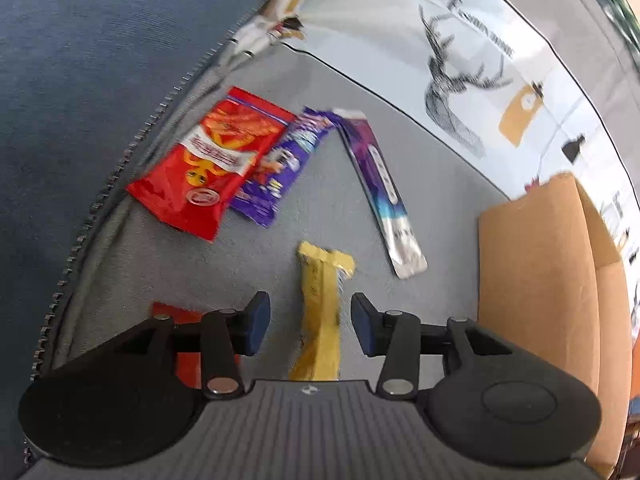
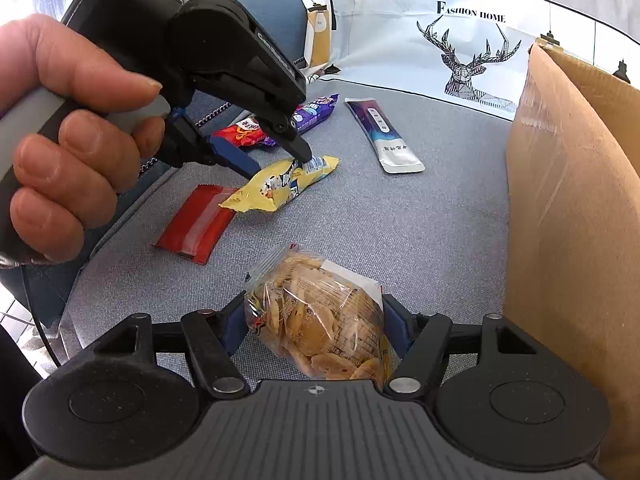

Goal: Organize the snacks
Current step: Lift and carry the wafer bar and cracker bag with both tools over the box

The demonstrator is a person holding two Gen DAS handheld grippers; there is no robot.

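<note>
"FASHION HOME" stands above a deer drawing on the far white cloth [image 2: 472, 12]. Print on the snack packets is too blurred to read.

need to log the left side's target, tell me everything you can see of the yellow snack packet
The yellow snack packet is a crinkly, shiny foil-like pillow pack with crimped ends and a cartoon print with blue lettering. It lies flat and sealed on the grey fabric surface, its near end overlapping the corner of a red packet. The left gripper straddles its far end; in the left wrist view the pads stand clear of it on both sides, so it is not gripped.
</note>
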